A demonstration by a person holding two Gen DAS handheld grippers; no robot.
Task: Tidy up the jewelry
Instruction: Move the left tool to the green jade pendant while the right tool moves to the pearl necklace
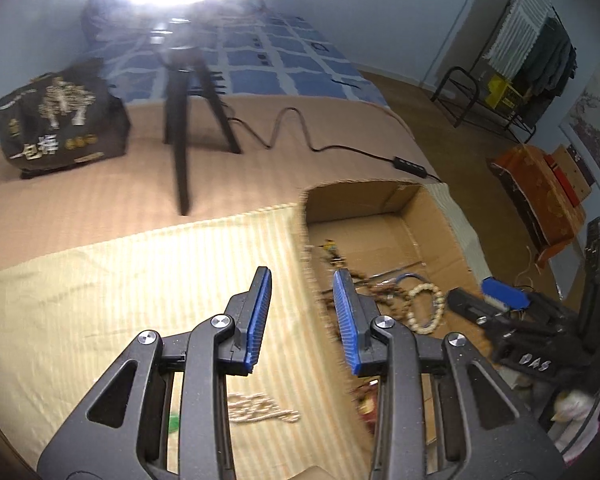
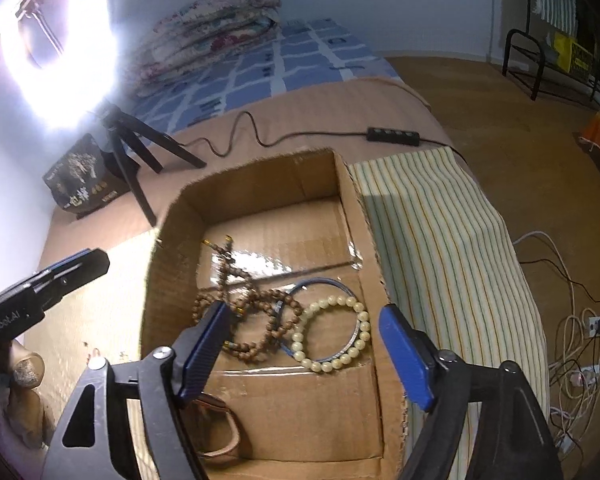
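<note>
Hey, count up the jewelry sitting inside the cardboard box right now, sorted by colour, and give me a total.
Brown wooden bead strand: 1
Cream pearl-like bead bracelet: 1
Blue thin bangle: 1
Total in the cardboard box: 3

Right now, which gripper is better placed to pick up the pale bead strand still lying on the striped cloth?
Left. The left gripper hangs open above the cloth, with the pale bead strand just below it. The right gripper is open over the cardboard box.
</note>
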